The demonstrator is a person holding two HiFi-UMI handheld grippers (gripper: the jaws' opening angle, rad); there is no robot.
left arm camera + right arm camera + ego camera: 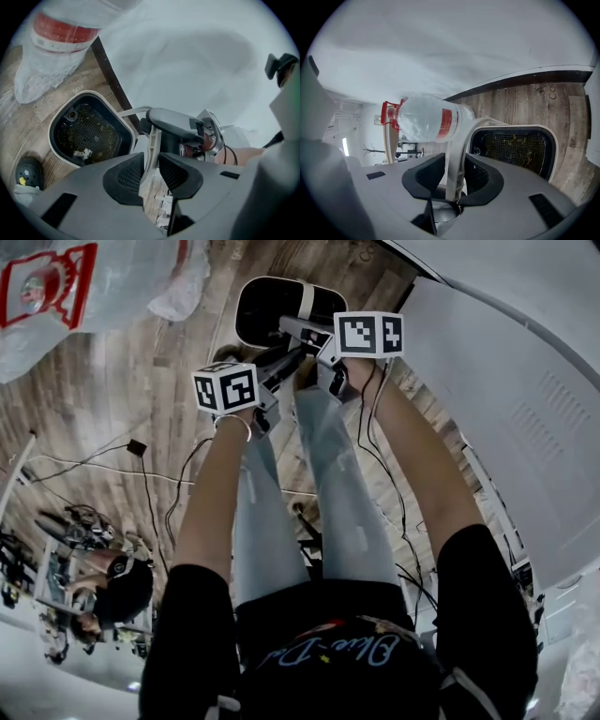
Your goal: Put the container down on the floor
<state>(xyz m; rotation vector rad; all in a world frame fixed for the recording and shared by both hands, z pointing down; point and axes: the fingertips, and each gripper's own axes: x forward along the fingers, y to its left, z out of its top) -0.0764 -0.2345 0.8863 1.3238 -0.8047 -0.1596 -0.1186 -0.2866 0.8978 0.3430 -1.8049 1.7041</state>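
Container lies on the wooden floor, mouth up, mesh bottom showing. Its handle end faces us, and the long axis runs from the handle away from us across the boards.

Left gripper: at the container's handle, jaws narrow, pads pressed on the handle's pale rib. The container body sits just beyond, left of the jaws.

Right gripper: on the same handle, just beside the left gripper. The rib stands between its pads, which appear a shade clear of it; we read this poorly. Here the container body sits beyond, right of the jaws.
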